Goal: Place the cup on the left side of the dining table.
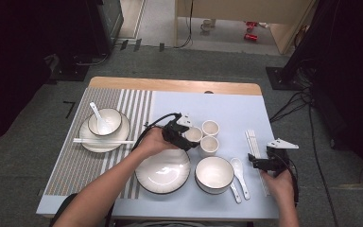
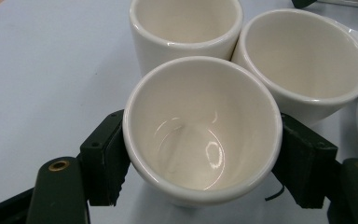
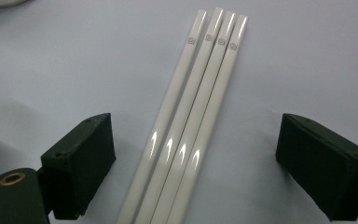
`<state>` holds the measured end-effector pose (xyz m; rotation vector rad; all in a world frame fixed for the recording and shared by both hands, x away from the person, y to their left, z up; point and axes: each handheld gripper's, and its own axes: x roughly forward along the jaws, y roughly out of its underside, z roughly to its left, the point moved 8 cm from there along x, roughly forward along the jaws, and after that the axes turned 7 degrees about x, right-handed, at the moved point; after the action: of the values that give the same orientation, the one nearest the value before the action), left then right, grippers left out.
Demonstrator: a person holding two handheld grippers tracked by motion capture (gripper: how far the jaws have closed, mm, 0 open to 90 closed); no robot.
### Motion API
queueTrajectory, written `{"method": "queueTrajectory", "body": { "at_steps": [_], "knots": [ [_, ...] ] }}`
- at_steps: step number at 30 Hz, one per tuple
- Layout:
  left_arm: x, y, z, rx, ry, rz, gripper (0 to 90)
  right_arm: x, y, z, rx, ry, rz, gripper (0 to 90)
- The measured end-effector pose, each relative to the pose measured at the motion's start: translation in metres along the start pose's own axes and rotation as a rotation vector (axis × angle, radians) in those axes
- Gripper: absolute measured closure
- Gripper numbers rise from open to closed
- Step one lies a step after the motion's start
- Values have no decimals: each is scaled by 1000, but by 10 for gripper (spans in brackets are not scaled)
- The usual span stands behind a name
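While the pads are pressing: the left gripper (image 2: pixel 200 154) is clamping a small cream glazed ceramic cup (image 2: pixel 203 126) by its outer wall, one jaw on each side; the cup is sitting right between the jaws, upright or nearly so
Step in hand: by my reading, the cup is being taken out of a cluster of three; whether it is resting on the table or just clear of it I cannot tell
Neighbours: two more cream handleless cups (image 2: pixel 307 56) are standing just beyond the gripper's tips, both touching the held cup's rim
Next move: it is calling for a straight lift, so that the held cup is not dragging or tipping the two that are leaning on it
Right gripper: the right gripper (image 3: pixel 196 168) is standing with its jaws wide apart, gripping nothing; four white glossy chopsticks (image 3: pixel 191 121) are lying side by side between and ahead of the jaws, clear of both pads
Surface: a pale blue table mat (image 1: pixel 236 109) is lying under both grippers; a grey striped placemat (image 1: pixel 80 161) is lying to the left gripper's left; a white dark-rimmed plate (image 1: pixel 163 172) and a white dark-rimmed bowl (image 1: pixel 214 175) are sitting between the two hands
Room: grey carpet (image 1: pixel 184 61) is stretching beyond the table, with black cables trailing over it
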<state>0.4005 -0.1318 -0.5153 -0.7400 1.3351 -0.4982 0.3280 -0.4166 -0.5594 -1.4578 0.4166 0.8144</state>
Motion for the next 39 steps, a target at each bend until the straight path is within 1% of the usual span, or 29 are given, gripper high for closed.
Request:
{"method": "queueTrajectory", "body": {
  "at_steps": [4,9,11,13,15,18,21,22,23,24,27,28,32,35,39],
  "knots": [
    [-2,1,1,-7,10,3,277,0,0,0,0,0,0,114],
    [-2,1,1,-12,10,5,277,0,0,0,0,0,0,114],
    [-3,1,1,-16,20,4,277,0,0,0,0,0,0,114],
    [-4,1,1,-17,19,6,278,0,0,0,0,0,0,114],
    [-6,0,3,-24,17,-2,277,0,0,0,0,0,0,114],
    [-12,-2,5,-48,26,-16,277,0,0,0,0,0,0,113],
    [-14,-2,7,-53,23,-18,278,0,0,0,0,0,0,113],
    [-17,-3,8,-67,24,-26,278,0,0,0,1,-1,0,114],
    [-17,-3,8,-67,24,-26,278,0,0,0,1,0,0,113],
    [-19,-3,9,-77,25,-33,277,0,0,0,1,-1,0,113],
    [-22,-3,10,-85,25,-34,278,0,0,0,1,-1,0,114],
    [-24,-4,10,-99,28,-35,278,0,0,0,1,-1,0,113],
    [-28,-4,11,-113,36,-41,278,0,0,0,1,-1,1,113],
    [-33,-5,11,-107,29,-43,278,0,0,0,0,-1,0,114],
    [-37,-6,10,-117,31,-48,278,0,0,0,0,-2,1,114]
  ]
}}
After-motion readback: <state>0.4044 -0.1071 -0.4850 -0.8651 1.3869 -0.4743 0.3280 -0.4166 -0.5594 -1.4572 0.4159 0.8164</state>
